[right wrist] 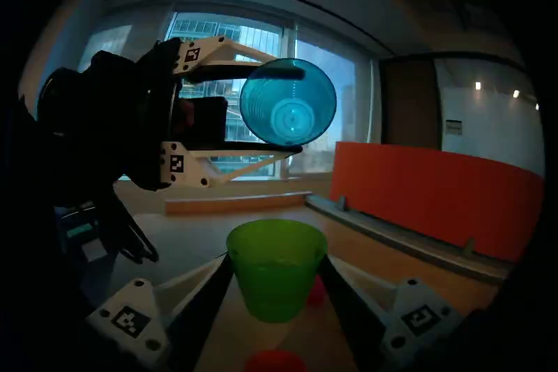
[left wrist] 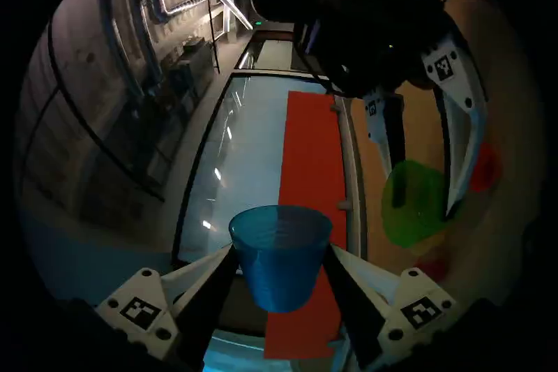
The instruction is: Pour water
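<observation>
— Left gripper (left wrist: 280, 255) is clamped on the blue cup (left wrist: 280, 278), a finger pressing each side. It's holding the cup tipped over, mouth sideways.
— The pouring step, I'd say. And to the right?
— Right gripper (right wrist: 276, 262) grips the green cup (right wrist: 276, 281) upright. The blue cup hangs higher, near it, not touching.
— Then the blue rim needs lining up over the green mouth. Any water?
— Can't tell.

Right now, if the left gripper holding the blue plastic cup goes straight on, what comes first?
Probably the flat orange partition panel, near the window glass; depth is unclear. The right gripper with the green plastic cup lies aside.
</observation>
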Tool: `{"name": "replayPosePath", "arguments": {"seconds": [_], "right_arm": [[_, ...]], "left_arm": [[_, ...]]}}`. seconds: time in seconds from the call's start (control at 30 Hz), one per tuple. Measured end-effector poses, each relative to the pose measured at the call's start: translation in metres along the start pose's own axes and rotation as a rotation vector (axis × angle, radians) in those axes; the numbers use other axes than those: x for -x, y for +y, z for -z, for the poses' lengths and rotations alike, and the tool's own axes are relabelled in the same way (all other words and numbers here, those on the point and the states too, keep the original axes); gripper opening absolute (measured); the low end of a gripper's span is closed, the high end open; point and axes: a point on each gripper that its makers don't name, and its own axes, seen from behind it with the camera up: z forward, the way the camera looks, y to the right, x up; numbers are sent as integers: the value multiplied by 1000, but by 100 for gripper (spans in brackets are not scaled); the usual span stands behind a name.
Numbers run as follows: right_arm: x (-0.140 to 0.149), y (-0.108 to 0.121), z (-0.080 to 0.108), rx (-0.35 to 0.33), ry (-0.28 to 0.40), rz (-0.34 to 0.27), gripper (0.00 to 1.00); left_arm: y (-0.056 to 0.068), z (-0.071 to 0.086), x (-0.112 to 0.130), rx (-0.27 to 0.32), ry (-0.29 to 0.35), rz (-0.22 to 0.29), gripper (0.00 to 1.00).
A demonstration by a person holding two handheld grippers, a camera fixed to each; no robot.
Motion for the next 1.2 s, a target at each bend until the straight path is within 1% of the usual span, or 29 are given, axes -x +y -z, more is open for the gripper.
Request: {"name": "replayPosePath", "arguments": {"seconds": [0.07, 0.17, 0.27, 0.4, 0.5, 0.6, 0.8, 1.0, 1.2], "right_arm": [[0, 0, 1, 2, 1, 0, 88], [-1, 1, 2, 5, 3, -3, 88], [-2, 1, 2, 7, 7, -6, 88], [-3, 0, 4, 10, 9, -7, 89], [-4, 0, 5, 14, 10, -5, 88], [-6, -1, 6, 16, 13, -4, 88], [-9, -2, 7, 20, 18, -5, 88], [-10, -4, 8, 21, 20, -7, 88], [-16, -4, 9, 23, 26, -10, 88]], "left_arm": [[1, 0, 1, 6, 3, 56, 83], [1, -1, 5, 15, 5, 153, 83], [1, -2, 10, 19, 3, 267, 83], [4, -2, 17, 25, -5, 437, 83], [5, 1, 19, 28, -4, 544, 83], [5, 3, 22, 27, 0, 634, 83], [6, 4, 27, 22, 9, 798, 83], [8, 5, 31, 33, 27, 960, 82], [3, 8, 30, 41, 70, 1126, 82]]}}
